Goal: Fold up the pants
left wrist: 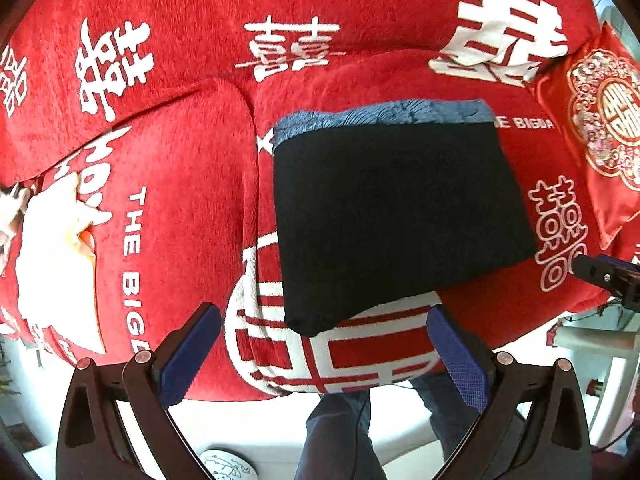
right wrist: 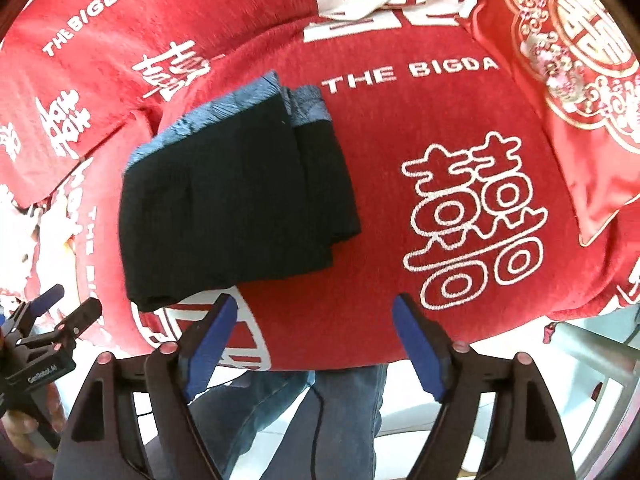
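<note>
Black pants (left wrist: 396, 216) with a blue-grey waistband lie folded into a compact rectangle on a red sofa seat (left wrist: 188, 184). They also show in the right wrist view (right wrist: 228, 204), with folded layers stacked at their right edge. My left gripper (left wrist: 324, 352) is open and empty, held just in front of the pants' near corner. My right gripper (right wrist: 316, 340) is open and empty, held off the sofa's front edge to the right of the pants. Each gripper shows at the edge of the other's view: the right gripper (left wrist: 608, 276) and the left gripper (right wrist: 52, 320).
The sofa cover (right wrist: 460, 128) is red with white characters and lettering. A red embroidered cushion (right wrist: 572, 60) stands at the right. A cream cloth (left wrist: 56, 264) lies on the left seat. The person's legs in blue trousers (right wrist: 320, 408) and white floor (left wrist: 256, 424) are below.
</note>
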The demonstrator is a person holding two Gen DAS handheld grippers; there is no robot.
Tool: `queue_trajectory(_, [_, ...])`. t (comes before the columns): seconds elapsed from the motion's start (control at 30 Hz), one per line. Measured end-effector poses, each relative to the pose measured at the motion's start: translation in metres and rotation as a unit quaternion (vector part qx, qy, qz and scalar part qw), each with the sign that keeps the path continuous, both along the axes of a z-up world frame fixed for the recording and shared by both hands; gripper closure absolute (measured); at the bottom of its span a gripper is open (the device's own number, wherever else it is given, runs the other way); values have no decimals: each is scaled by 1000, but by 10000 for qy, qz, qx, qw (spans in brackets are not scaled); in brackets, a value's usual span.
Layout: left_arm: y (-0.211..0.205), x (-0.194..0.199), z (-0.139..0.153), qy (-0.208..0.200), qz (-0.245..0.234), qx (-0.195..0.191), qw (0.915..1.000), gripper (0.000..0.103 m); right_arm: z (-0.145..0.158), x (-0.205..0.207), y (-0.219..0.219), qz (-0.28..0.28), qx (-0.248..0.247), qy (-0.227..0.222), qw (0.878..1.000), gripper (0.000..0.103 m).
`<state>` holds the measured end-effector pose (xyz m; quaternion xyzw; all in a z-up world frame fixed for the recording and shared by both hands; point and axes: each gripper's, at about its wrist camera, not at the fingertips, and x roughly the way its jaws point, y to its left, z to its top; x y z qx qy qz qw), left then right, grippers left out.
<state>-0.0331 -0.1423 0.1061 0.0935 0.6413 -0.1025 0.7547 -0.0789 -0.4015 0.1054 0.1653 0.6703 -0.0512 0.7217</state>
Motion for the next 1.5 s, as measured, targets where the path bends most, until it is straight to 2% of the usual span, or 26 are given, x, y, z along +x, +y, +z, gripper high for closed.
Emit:
queue_trajectory(0.2, [3, -1, 24, -1, 147, -15, 9999, 0, 35, 2, 19, 182, -184, -234, 9994, 15])
queue_trajectory(0.4, [6, -2, 38, -77, 343, 96, 9993, 0, 53, 5, 37, 356, -264, -242, 9987, 14])
queue_trajectory(0.6, [2, -3, 45, -89, 376, 103, 9992, 0, 58, 12, 46, 493, -294, -61, 9983, 14])
queue_trajectory(1.5, [2, 3, 57, -130, 546, 75, 9984, 0, 72, 28, 61, 687, -402, -45, 9968, 14])
